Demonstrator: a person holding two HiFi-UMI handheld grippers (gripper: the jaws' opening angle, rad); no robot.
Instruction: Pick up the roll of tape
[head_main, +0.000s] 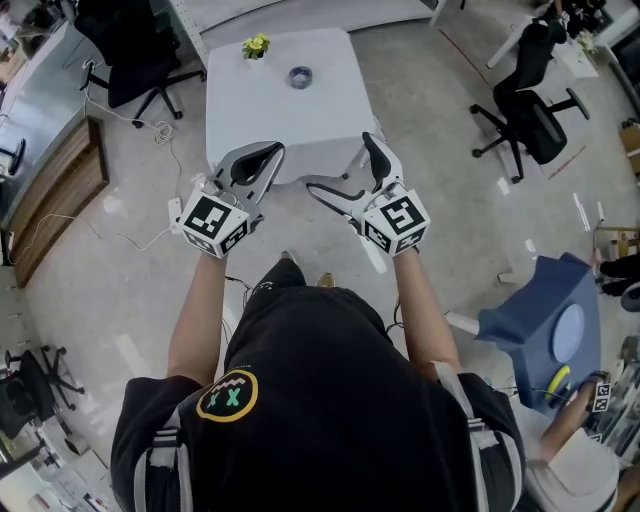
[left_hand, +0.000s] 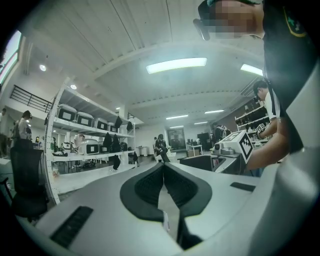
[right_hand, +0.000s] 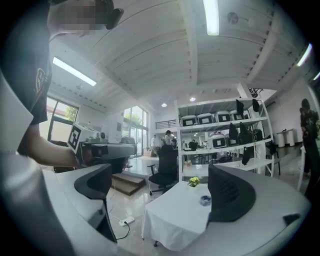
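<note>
Nearest, before the person's chest, held out on bare forearms:

- Left gripper (head_main: 262, 158) (left_hand: 162, 167): jaws pressed together, nothing between them.
- Right gripper (head_main: 340, 162) (right_hand: 159, 171): just beside the left, not touching it. Jaws spread wide and empty, with the table seen through the gap.

Beyond the grippers, on the pale floor:

- Table (head_main: 240, 110) (right_hand: 170, 220): draped in a white cloth.
- Tape (head_main: 299, 76) (right_hand: 205, 200): small bluish roll lying flat on the table's far half, well apart from both grippers.
- Plant (head_main: 256, 45) (right_hand: 194, 181): small, yellow-green, near the far left corner, apart from the tape.

Farther out:

- Left chair (head_main: 130, 50): black, off the table's far left.
- Right chair (head_main: 535, 110): black, well to the right.
- Shelves (right_hand: 225, 135): white, loaded with boxes, seen only in the right gripper view.
</note>
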